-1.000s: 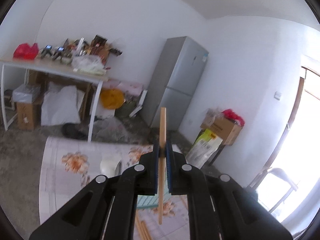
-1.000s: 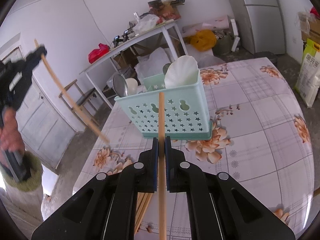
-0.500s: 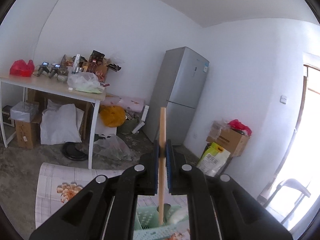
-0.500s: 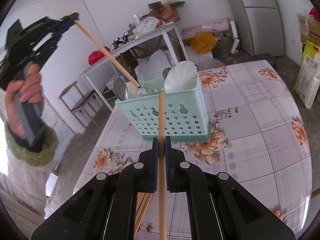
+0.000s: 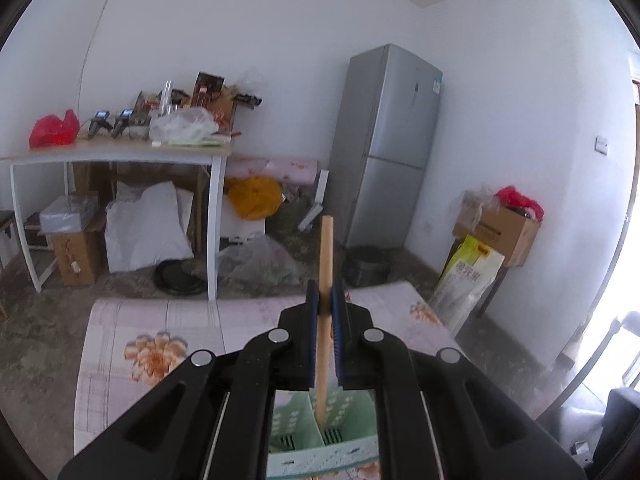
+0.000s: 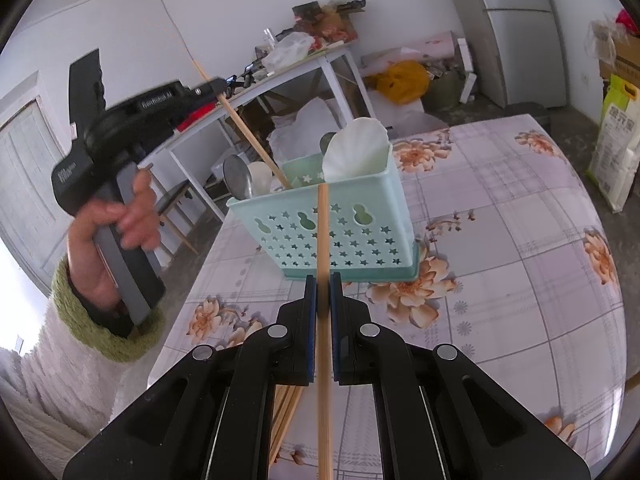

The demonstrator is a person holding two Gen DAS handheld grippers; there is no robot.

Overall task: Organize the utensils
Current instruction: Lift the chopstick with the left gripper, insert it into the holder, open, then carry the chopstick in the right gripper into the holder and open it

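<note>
A: Gripping a chopstick (image 6: pixel 322 280) in the right tongs (image 6: pixel 322 280), basket (image 6: pixel 352 240) just ahead. Left?

B: Left tongs (image 5: pixel 325 300) clamped on another chopstick (image 5: pixel 325 264). They've swung over & dropped; tip's now inside basket (image 5: pixel 320 436) below them.

A: So nearly filed. Let go next, prob.

Each camera looks forward along its own fingers, close above the table (image 6: pixel 500 240); both views share the basket (image 6: pixel 340 232).

basket (image 6: pixel 340 236) on table (image 6: pixel 500 264) | spoons (image 6: pixel 236 176) in basket | chopsticks (image 6: pixel 286 412) before basket
</note>
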